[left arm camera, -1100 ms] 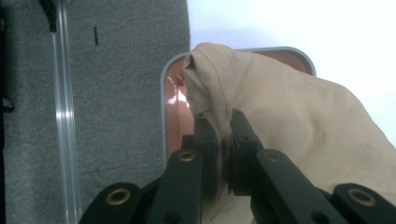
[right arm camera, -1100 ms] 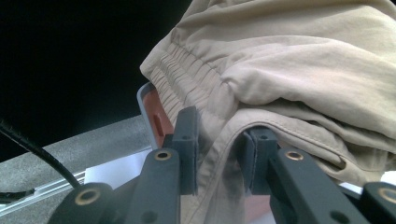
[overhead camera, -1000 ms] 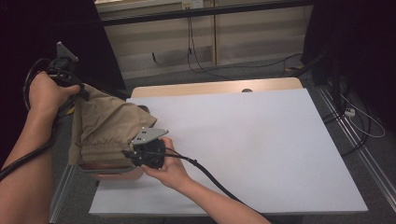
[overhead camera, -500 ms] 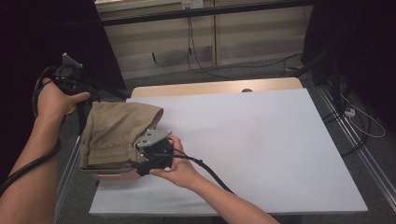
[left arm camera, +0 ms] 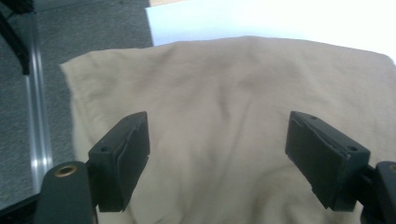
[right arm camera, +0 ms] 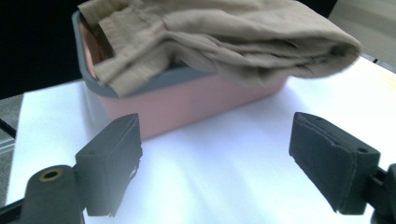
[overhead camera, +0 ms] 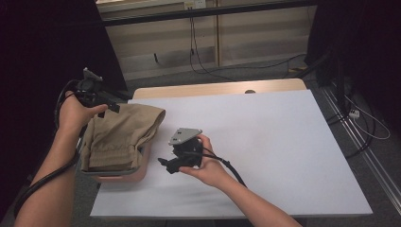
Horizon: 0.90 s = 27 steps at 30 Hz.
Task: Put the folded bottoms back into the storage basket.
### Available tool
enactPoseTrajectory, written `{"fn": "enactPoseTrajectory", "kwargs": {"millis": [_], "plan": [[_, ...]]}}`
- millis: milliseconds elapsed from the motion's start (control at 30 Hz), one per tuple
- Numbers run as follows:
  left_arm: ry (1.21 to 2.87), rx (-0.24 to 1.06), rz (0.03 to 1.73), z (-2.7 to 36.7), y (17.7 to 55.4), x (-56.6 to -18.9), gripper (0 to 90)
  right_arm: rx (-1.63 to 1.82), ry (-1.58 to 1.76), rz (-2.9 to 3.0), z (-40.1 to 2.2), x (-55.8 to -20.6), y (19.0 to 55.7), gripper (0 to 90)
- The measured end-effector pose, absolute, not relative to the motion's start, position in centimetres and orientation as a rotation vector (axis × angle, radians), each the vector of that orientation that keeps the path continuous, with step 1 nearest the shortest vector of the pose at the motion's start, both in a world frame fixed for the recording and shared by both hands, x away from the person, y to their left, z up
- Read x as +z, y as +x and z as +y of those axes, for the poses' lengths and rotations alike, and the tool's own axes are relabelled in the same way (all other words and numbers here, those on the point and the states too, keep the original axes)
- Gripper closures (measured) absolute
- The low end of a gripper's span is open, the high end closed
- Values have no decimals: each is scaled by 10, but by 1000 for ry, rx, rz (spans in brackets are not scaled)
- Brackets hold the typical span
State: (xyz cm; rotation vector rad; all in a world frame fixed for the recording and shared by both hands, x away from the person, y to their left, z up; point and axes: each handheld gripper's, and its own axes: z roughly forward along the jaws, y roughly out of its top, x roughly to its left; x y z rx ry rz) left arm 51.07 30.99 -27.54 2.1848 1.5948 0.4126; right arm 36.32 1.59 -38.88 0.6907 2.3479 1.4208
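Observation:
A folded khaki garment (overhead camera: 120, 135) lies on top of a pink bin with a grey rim (overhead camera: 124, 175) at the table's left edge, spilling over its sides. My left gripper (overhead camera: 109, 106) hovers just over the garment's far left corner. In the left gripper view its jaws (left arm camera: 218, 128) stand wide apart, with only the cloth (left arm camera: 224, 84) below them. My right gripper (overhead camera: 166, 165) sits on the white table to the right of the bin, open and pointing at it. Through its jaws (right arm camera: 215, 128) I see the bin wall (right arm camera: 187, 105) and the overhanging garment (right arm camera: 224, 32).
A white sheet (overhead camera: 274, 142) covers the table, with a strip of wood (overhead camera: 217, 89) at the far edge. A metal rail (left arm camera: 37, 116) runs along the floor left of the bin. Cables trail on the floor behind the table.
The garment, held up a second ago, has settled onto the bin. My left gripper has let go and lifted off it. My right gripper has drawn back to the right, away from the bin.

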Motion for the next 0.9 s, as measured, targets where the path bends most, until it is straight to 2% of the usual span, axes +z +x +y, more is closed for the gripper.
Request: {"fn": "enactPoseTrajectory", "kwargs": {"millis": [433,900], "plan": [[2194,395,1538,296,507,-289,215,1376,764,2322,-26,-394,367,159],[2198,377,1517,291,502,-305,225,1312,823,2354,-52,-409,371,157]]}}
